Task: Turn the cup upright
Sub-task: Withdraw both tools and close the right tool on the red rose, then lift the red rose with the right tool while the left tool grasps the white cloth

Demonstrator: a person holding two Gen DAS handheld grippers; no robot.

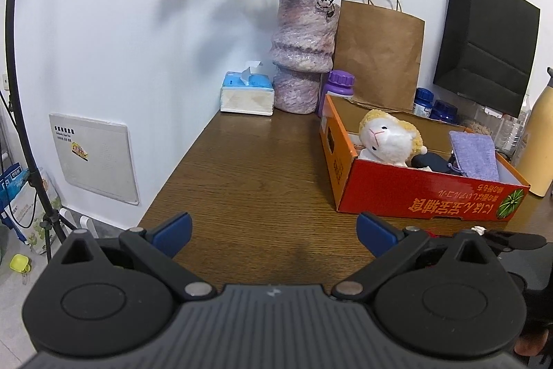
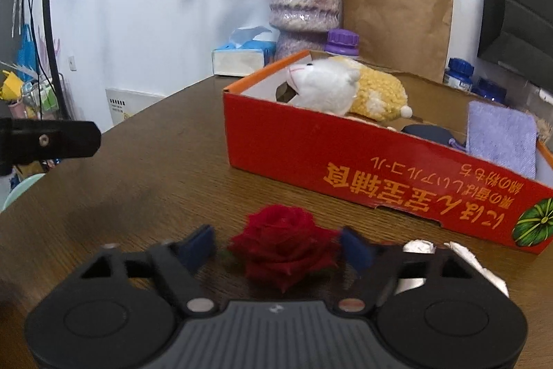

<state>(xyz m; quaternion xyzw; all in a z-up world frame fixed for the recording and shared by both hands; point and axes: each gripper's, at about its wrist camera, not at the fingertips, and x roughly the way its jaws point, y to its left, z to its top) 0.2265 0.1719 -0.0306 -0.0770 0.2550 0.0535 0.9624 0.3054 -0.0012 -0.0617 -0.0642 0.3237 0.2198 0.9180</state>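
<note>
No cup shows in either view. My left gripper [image 1: 273, 236] hangs open over bare wooden table [image 1: 249, 168], with nothing between its blue fingertips. In the right wrist view my right gripper [image 2: 278, 248] is open low over the table, and a red rose head [image 2: 283, 246] lies between its fingers. The right fingertip is close to the petals; whether it touches them I cannot tell. A crumpled white and silver scrap [image 2: 459, 255] lies beside the right finger. The black bar at the left edge [image 2: 52, 140] looks like part of the other gripper.
An orange-red cardboard box [image 1: 414, 192] holds a plush sheep [image 1: 387, 137] and a purple cloth [image 1: 475, 151]. Behind it stand a purple vase of dried roses [image 1: 300, 57], a tissue box [image 1: 247, 94], paper bags [image 1: 380, 54] and bottles. The table's left edge drops to the floor.
</note>
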